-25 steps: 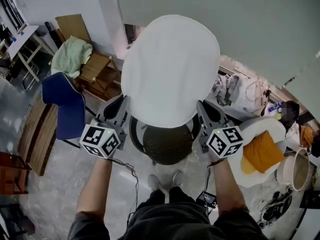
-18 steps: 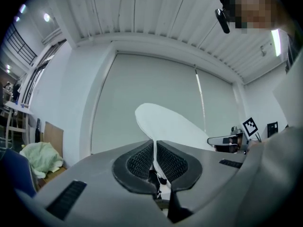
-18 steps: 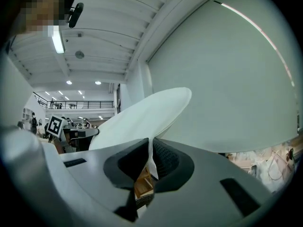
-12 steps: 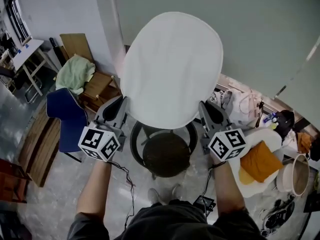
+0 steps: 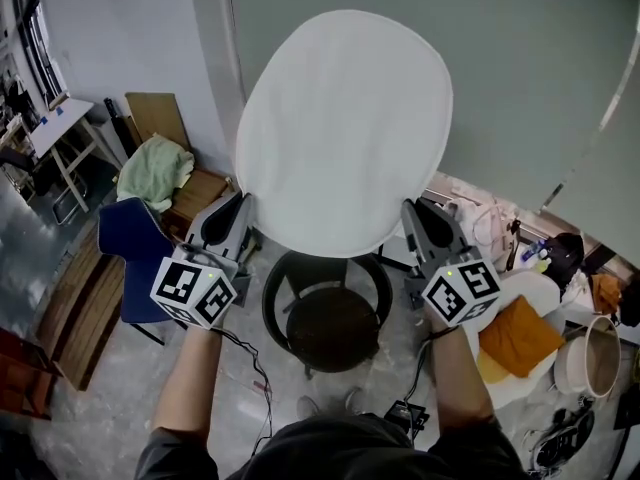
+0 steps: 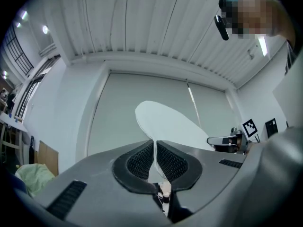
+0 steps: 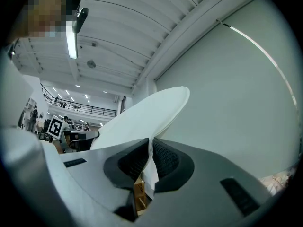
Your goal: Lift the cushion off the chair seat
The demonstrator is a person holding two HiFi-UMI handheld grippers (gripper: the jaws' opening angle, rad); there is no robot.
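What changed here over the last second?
The cushion went up, well clear of the chair seat, which now shows fully. The left gripper and right gripper rose with it. Unchanged: both stay clamped on its edges, and the seat has not moved.

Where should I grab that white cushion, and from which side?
Pinch the thin rim of the cushion at opposite edges, one pair of tongs from each side. It is a wide, flat oval, too broad for one grip; the left tongs and right tongs hold it so.
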